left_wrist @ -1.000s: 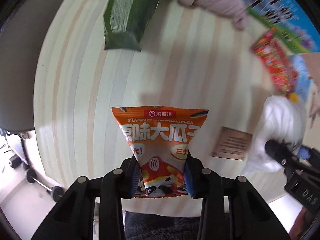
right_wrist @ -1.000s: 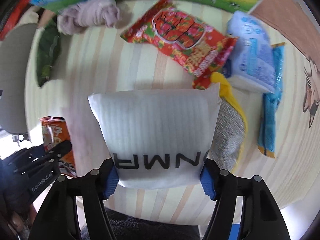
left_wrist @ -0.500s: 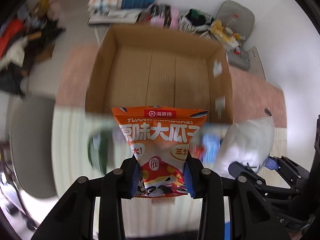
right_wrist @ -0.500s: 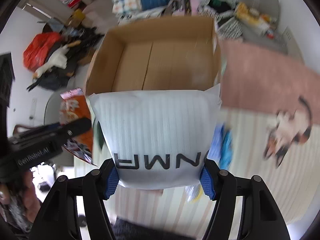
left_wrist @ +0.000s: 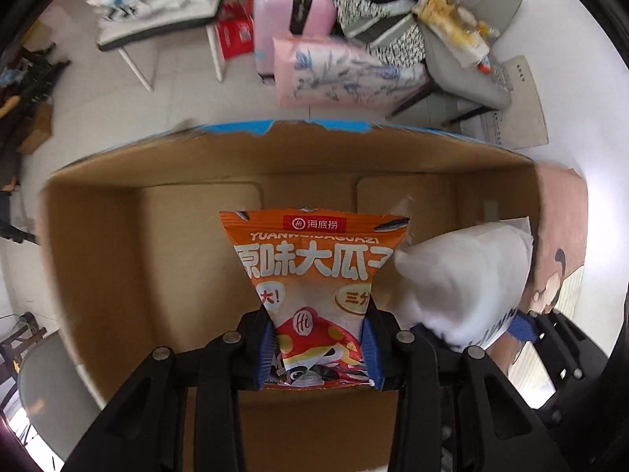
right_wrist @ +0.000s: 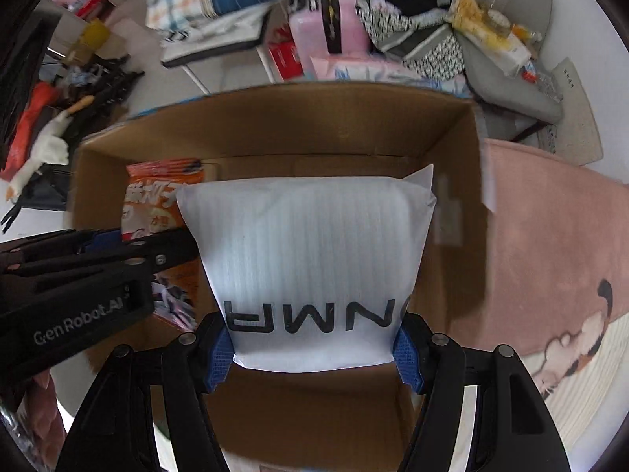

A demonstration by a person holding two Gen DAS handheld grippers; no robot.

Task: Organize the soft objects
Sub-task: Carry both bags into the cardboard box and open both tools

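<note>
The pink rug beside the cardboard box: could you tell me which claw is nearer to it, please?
Right. The right claw holds its white pouch by the box wall bordering the pink rug; the left claw sits farther away, mid-box.

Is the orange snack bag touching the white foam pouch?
Cannot tell. In the left wrist view the orange snack bag and white foam pouch overlap; neither view shows contact or gap.

pink suitcase point(left_wrist: 289, 8), grey chair point(right_wrist: 507, 78) — pink rug point(right_wrist: 550, 236)

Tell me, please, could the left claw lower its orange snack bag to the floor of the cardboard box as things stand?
Probably yes: the left claw holds the orange snack bag over the cardboard box, whose floor beneath looks bare; the white pouch hangs beside it.
</note>
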